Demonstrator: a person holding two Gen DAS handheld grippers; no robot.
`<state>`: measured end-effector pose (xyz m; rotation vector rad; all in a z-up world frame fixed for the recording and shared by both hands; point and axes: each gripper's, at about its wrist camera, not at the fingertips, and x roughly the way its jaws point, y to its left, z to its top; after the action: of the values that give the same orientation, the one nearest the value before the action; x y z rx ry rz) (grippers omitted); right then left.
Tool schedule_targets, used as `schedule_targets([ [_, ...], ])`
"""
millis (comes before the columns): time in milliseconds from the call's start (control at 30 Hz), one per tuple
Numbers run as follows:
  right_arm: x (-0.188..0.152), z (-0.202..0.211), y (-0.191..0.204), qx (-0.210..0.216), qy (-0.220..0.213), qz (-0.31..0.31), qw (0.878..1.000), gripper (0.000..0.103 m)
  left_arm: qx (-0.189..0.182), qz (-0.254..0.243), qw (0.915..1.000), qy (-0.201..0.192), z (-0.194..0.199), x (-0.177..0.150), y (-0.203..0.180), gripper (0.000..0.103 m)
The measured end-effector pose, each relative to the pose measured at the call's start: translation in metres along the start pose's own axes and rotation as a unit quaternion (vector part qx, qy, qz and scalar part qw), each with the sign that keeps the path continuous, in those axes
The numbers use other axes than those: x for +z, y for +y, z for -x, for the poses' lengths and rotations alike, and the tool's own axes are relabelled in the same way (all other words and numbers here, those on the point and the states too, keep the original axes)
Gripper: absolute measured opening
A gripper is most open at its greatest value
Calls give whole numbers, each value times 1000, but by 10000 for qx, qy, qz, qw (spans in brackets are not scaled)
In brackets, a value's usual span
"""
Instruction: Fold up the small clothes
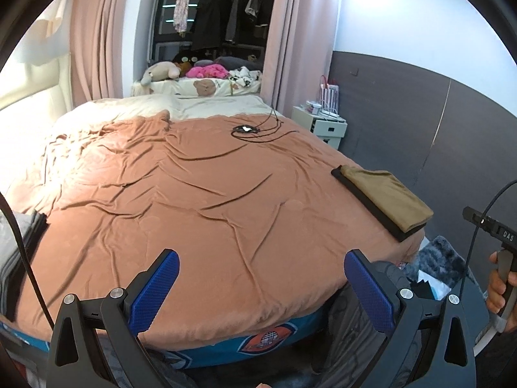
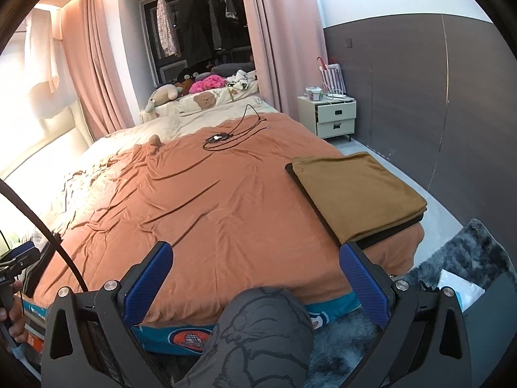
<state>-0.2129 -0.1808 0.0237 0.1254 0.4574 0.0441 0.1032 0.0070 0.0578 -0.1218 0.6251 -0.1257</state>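
A folded brown garment (image 1: 384, 200) (image 2: 355, 190) lies on a folded black one at the bed's right front corner. A pile of grey clothes (image 1: 16, 249) sits at the bed's left edge. My left gripper (image 1: 261, 287) is open over the front edge of the orange bedspread (image 1: 210, 200), with nothing between its blue pads (image 1: 155, 291). Also open and empty, my right gripper (image 2: 255, 278) hovers over the front edge, its right pad (image 2: 362, 284) just short of the folded stack. A hand (image 1: 499, 287) holds the right gripper's handle at the far right of the left wrist view.
A black cable with a small device (image 2: 219, 137) lies on the far part of the bed. A knee in grey patterned trousers (image 2: 265, 323) presses against the bed front. A nightstand (image 2: 332, 116) and a grey shaggy rug (image 2: 468, 252) are to the right.
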Motion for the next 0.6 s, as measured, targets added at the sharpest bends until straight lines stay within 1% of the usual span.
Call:
schedule_targets([
  [133,-9,-1,12,-65,-74,71,9999,103,126,51,9999,-93,9,-8,7,103],
  [233,-18,-4,23,-173,-54,151,9997,103,229,80,9996,-112,13,-16,14,103],
  [400,-27,-12,32,-215,-3,164,9996,103,343,132,9992,-135,17,-28,24,103],
  [600,-41,-20,41,-301,84,129,9994,103,402,16,9990,-216,20,-37,24,103],
])
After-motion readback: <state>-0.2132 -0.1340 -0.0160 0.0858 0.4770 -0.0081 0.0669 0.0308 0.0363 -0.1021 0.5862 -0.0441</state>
